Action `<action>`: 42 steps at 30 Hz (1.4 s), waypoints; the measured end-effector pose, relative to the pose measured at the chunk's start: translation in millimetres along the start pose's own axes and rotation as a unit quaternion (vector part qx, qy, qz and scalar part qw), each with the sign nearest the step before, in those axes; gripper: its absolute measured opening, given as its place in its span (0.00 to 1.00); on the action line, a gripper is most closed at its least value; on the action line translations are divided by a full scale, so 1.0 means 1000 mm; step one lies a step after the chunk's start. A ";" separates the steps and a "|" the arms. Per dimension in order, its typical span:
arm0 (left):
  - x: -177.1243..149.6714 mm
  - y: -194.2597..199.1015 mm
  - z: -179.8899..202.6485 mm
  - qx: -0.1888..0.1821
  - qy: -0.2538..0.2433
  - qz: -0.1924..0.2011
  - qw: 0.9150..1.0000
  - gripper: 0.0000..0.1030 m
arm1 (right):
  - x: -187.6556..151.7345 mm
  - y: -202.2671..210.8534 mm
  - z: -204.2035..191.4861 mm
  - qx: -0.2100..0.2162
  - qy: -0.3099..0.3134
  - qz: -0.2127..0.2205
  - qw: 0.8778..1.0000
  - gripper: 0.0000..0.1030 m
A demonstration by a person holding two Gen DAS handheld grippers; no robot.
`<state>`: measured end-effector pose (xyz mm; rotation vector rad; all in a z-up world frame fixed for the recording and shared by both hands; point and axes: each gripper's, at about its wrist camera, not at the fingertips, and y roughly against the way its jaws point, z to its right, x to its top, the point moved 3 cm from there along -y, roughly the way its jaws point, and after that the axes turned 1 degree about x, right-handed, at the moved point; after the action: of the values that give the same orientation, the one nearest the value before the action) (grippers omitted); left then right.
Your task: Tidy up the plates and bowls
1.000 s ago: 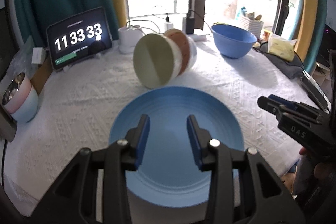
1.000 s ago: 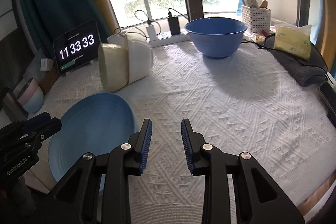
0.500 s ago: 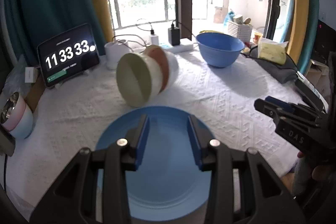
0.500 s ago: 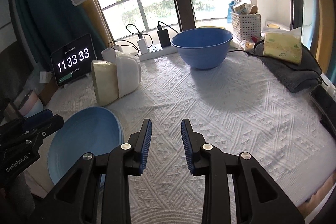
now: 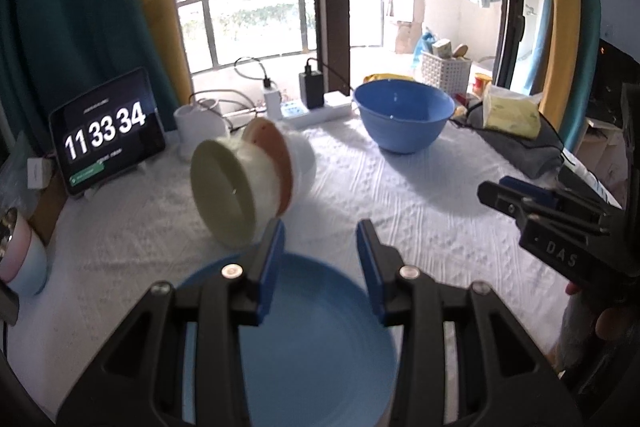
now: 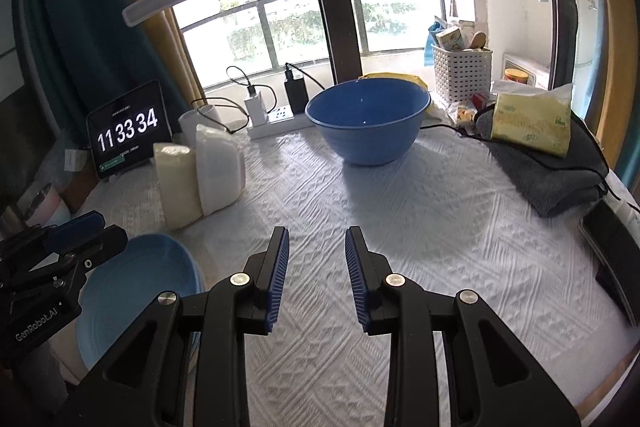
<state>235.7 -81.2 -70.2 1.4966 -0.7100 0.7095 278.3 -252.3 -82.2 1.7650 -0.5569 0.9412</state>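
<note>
Plate [image 5: 312, 347]: flat on desk [image 6: 420, 227], near edge, under left claw [image 5: 320, 259].
Bowls [image 5: 248, 187]: nested, tipped sideways; blue bowl [image 6: 366, 119] apart.
Claws: both narrow, empty; right claw [image 6: 316, 267] over bare cloth.
Progress: early, judging by layout.

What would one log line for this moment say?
left gripper: open, empty, over blue plate | right gripper: open, empty, over tablecloth | nested bowls: on side

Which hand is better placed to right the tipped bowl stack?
Probably left: the left gripper hangs with empty jaws beside the tipped bowls, while the right gripper faces bare tablecloth.
</note>
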 end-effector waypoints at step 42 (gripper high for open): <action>0.108 -0.181 0.037 -0.052 0.045 -0.075 0.995 0.44 | 0.098 -0.114 0.080 -0.016 -0.036 -0.021 0.999 0.46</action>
<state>445.5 -113.0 -98.9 1.3978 -0.5522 0.6135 446.7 -277.9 -81.4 1.7820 -0.5750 0.8373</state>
